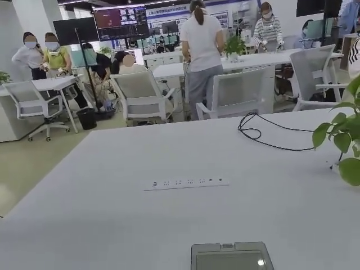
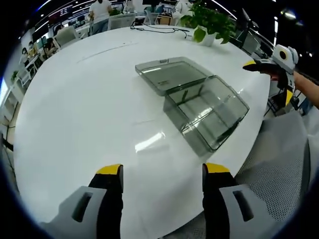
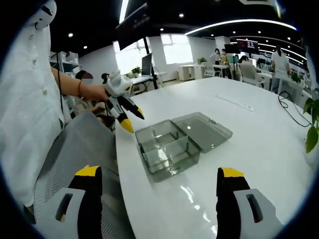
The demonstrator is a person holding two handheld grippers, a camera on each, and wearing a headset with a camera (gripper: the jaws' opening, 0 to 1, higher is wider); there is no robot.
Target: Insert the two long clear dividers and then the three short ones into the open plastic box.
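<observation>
White table (image 2: 89, 114), plastic box (image 2: 207, 112) near its edge: light, stiff, slick, I judge; I'd pinch a wall. Meanwhile my left gripper (image 2: 163, 169) and right gripper (image 3: 159, 172) gape empty.

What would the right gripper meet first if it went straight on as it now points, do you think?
Probably the open plastic box, lying on the white table squarely ahead of the right gripper; depth is uncertain.
</observation>
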